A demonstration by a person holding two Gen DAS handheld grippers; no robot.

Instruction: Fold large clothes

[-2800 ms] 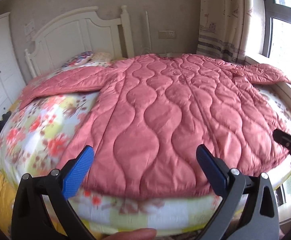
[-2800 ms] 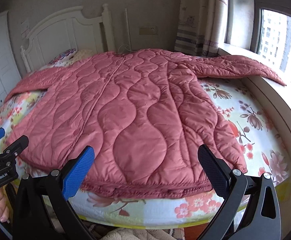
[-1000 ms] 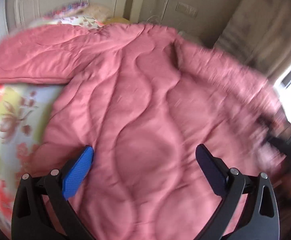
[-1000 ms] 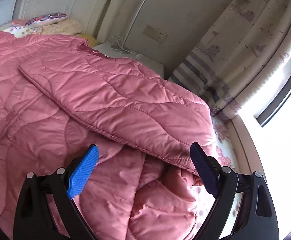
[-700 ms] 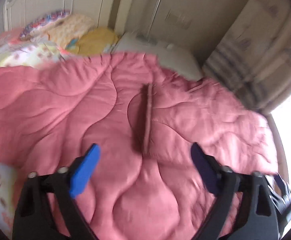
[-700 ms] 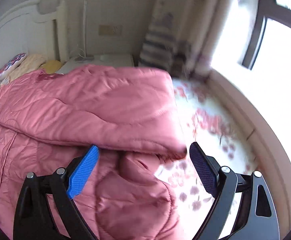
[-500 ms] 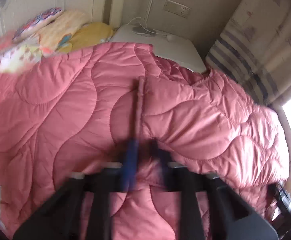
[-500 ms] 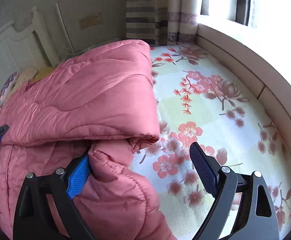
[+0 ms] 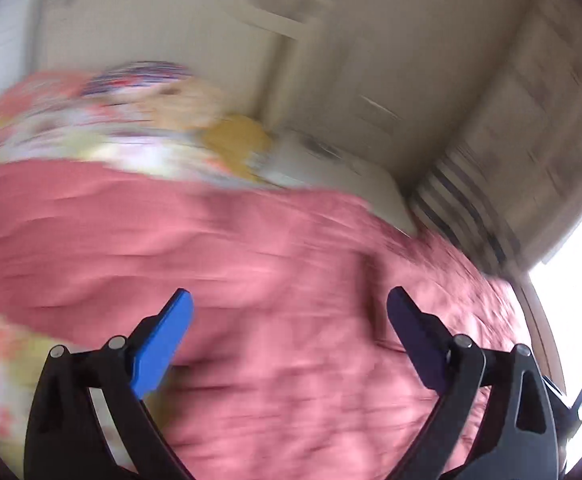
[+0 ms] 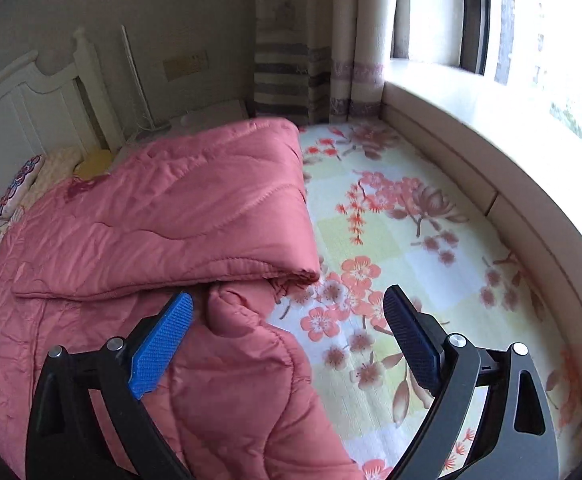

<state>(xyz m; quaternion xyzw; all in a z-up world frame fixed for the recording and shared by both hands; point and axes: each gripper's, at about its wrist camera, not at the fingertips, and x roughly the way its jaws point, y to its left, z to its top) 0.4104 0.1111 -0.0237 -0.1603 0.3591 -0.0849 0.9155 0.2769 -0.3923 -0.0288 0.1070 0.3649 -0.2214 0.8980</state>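
A large pink quilted coat [image 10: 171, 220] lies on the flowered bed sheet [image 10: 391, 240], its right sleeve folded over the body. My right gripper [image 10: 287, 296] hovers open above the coat's right edge, where a fold of padding bulges up; nothing is between its pads. The left wrist view is heavily blurred. There the coat [image 9: 251, 260] fills the lower half. My left gripper [image 9: 289, 296] is above it with its jaws opening, wide apart and nothing between them.
A white headboard [image 10: 31, 92] and pillows [image 10: 23, 184] stand at the far left. A striped curtain [image 10: 291, 60] hangs in the corner. A pale window ledge [image 10: 491, 140] runs along the bed's right side. The other gripper's tip shows at the left wrist view's right edge.
The left gripper shut at the folded sleeve's cuff half a second ago and now stands wide open, swinging away fast. The right gripper rolled and drew back to the coat's right edge.
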